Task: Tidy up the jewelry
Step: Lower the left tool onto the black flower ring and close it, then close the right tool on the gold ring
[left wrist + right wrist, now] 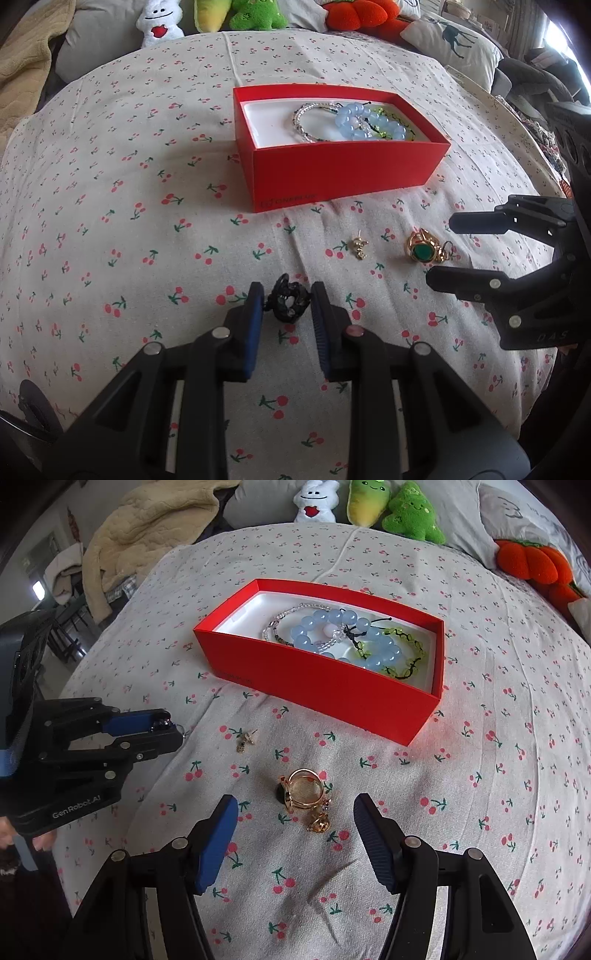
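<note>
Two grippers hover low over jewelry on a cherry-print bedsheet.

Left wrist view: the left gripper straddles a small black beaded ornament; its blue pads look very close to it, but contact cannot be told. The open red cardboard box holds the bracelets. Right wrist view: the right gripper has wide-open jaws on either side of a gold ring with a green stone, not touching it; a small gold earring lies nearby.

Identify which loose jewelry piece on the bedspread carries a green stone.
The gold ring, lying nearest the right gripper; the small gold earring and black piece show none.
</note>
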### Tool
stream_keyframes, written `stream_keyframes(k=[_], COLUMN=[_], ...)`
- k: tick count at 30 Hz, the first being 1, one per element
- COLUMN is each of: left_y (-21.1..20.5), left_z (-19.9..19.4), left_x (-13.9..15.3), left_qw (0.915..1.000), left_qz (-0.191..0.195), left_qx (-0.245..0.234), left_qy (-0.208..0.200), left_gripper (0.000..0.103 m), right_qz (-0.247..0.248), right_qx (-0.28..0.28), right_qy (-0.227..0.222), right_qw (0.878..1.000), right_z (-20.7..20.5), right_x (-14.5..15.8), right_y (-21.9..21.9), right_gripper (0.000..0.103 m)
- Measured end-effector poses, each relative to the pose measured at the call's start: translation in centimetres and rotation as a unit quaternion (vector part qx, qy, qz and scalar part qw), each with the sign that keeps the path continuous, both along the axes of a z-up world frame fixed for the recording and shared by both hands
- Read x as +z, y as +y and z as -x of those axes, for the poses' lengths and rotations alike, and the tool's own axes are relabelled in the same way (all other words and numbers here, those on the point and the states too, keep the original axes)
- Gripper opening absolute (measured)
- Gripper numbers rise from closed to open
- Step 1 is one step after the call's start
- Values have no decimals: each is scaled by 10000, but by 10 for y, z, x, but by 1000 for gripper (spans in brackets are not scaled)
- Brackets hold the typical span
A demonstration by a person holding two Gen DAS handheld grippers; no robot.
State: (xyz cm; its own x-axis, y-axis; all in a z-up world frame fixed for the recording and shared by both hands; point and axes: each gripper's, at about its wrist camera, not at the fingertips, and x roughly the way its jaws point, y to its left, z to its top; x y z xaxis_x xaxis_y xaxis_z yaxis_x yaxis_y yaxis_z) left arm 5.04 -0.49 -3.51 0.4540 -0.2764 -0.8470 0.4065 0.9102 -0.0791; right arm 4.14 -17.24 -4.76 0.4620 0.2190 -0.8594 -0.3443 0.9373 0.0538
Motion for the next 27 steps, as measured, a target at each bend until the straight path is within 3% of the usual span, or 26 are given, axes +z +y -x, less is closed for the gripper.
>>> stream_keyframes(k=[3, 15, 27], left_y=[3, 11, 16], left_z=[-1, -1, -6], left_x=[1, 3, 15], left_qw=[10000, 9996, 9990], left_qz=[36, 108, 263], left_qx=[57, 221, 366], left_qy=[45, 127, 48], left_gripper=[28, 28, 28], right_qz=[20, 160, -36], right_qx=[39, -4, -46], right_qy=[59, 189, 61], right_qw=[10000, 9997, 10000], right_z=[-5, -20, -19], right_x=[-2, -13, 3], right_y=[4, 9, 8], right_gripper=[52, 30, 31])
